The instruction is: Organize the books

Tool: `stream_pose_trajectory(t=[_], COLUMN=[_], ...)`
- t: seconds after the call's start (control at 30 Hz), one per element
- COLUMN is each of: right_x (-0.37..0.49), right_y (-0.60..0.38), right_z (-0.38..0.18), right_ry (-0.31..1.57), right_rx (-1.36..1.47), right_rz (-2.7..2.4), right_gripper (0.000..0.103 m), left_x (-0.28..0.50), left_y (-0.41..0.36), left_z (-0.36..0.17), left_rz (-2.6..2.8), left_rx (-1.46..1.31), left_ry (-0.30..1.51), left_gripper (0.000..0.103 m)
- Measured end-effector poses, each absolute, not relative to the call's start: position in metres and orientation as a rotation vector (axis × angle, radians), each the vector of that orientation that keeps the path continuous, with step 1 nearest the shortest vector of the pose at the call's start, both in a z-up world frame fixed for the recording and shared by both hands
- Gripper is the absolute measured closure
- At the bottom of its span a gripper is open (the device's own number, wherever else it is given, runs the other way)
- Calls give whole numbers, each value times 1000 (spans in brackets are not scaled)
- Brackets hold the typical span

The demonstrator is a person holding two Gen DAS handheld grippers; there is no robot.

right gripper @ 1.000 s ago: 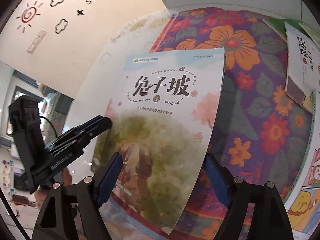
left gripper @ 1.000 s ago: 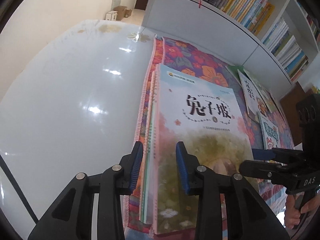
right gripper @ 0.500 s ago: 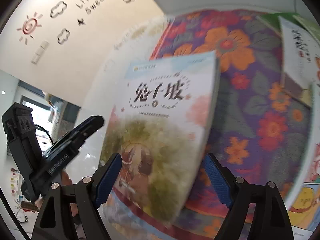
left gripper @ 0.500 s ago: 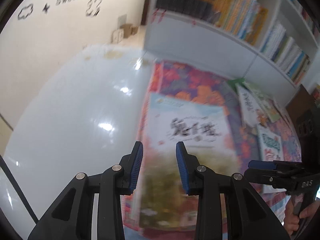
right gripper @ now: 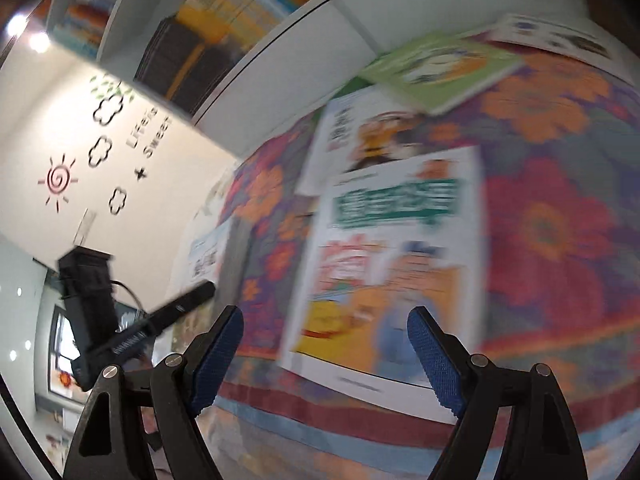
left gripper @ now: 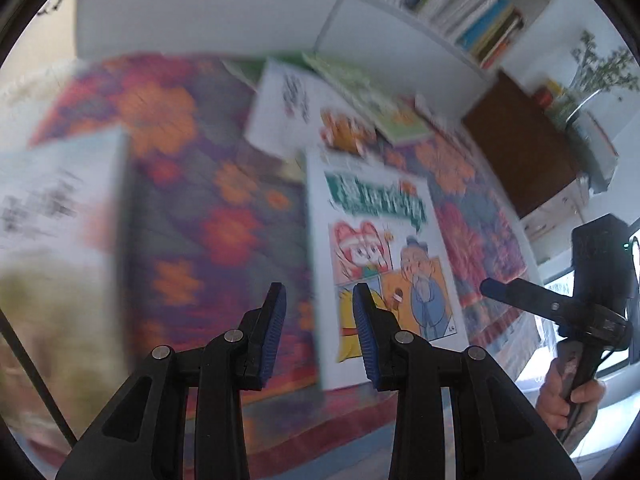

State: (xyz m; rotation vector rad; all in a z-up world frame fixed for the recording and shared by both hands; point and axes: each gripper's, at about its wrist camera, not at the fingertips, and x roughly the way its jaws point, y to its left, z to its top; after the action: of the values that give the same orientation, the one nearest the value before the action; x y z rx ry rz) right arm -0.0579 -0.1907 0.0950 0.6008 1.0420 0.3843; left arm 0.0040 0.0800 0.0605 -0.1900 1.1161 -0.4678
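A white cartoon book with a green title (left gripper: 384, 256) lies on the flowered cloth (left gripper: 208, 216), just ahead of my left gripper (left gripper: 320, 320), which is open and empty. It also shows in the right wrist view (right gripper: 392, 264), ahead of my right gripper (right gripper: 326, 356), open wide and empty. The stack of books with the rabbit-hill cover (left gripper: 52, 232) lies at the left, blurred. More books, a white one (left gripper: 288, 108) and a green one (right gripper: 444, 64), lie further back. Both views are motion-blurred.
A white bookshelf (left gripper: 400, 12) full of books runs along the back. A brown cabinet (left gripper: 520, 140) and a plant in a vase (left gripper: 600, 76) stand at the right. The right gripper and hand show in the left wrist view (left gripper: 580, 312).
Both grippers have swung right, away from the stack with the rabbit-hill book, and now face the white cartoon book. Both stay open and empty.
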Motion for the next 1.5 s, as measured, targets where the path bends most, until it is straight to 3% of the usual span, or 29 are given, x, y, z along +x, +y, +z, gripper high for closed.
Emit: stream_pose_trajectory(t=[0.2, 0.43, 0.8, 0.87, 1.07, 1.1, 1.17, 1.23, 1.33, 1.5], right_x=[-45, -47, -44, -38, -18, -10, 8, 21, 30, 21], right_y=[-225, -237, -222, -222, -222, -224, -232, -241, -253, -242], right_z=[54, 34, 35, 34, 33, 32, 23, 10, -5, 16], right_ry=[1141, 1060, 1011, 1009, 1082, 1110, 1163, 1204, 1231, 1195], right_rx=[638, 713, 620, 627, 651, 668, 720, 781, 919, 815], right_rz=[401, 511, 541, 550, 579, 598, 619, 623, 659, 583], right_gripper=[35, 42, 38, 38, 40, 41, 57, 92, 96, 91], left_x=[19, 21, 27, 27, 32, 32, 32, 30, 29, 22], left_y=[53, 75, 78, 79, 87, 89, 89, 87, 83, 67], left_z=[25, 16, 9, 8, 2, 2, 2, 4, 6, 17], left_rz=[-453, -539, -602, -576, -557, -555, -550, -539, -524, -497], left_rx=[-228, -348, -425, -423, -489, -490, -488, -467, -448, -321], left_ry=[1197, 1140, 1143, 1146, 1172, 1173, 1175, 1169, 1162, 1150], left_gripper=[72, 73, 76, 81, 83, 83, 82, 82, 82, 82])
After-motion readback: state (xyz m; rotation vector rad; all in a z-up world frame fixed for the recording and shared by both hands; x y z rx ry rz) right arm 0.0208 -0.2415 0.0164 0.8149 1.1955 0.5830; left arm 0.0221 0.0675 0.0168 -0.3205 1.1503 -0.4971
